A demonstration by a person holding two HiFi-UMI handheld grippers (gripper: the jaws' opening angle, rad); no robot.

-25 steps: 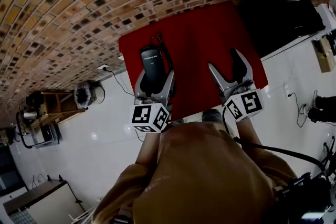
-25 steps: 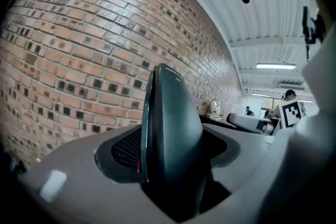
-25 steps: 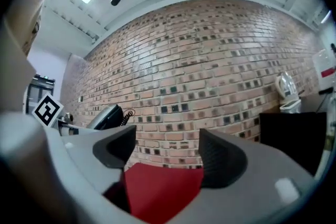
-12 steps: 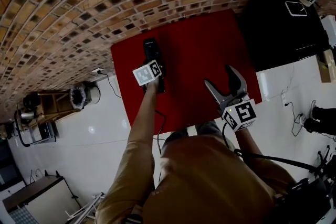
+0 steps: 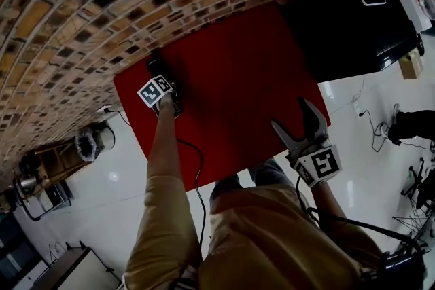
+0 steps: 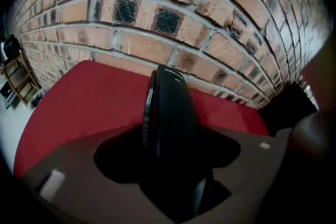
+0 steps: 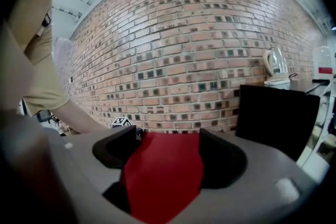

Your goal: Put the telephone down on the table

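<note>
Lay telephone flat on red surface before unclenching left hand-held gripper grasping it, leaving empty, spread right hand-held gripper clear.

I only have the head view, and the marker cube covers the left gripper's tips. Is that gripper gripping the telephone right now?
Observer: Yes. In the left gripper view, the left gripper is shut on the black telephone handset, which shows edge-on between the jaws.
Operator: Is it down on the red table yet?
Observer: I cannot tell. The red table shows behind the telephone handset, but its lower end is lost in the dark between the jaws, so no contact shows.
</note>
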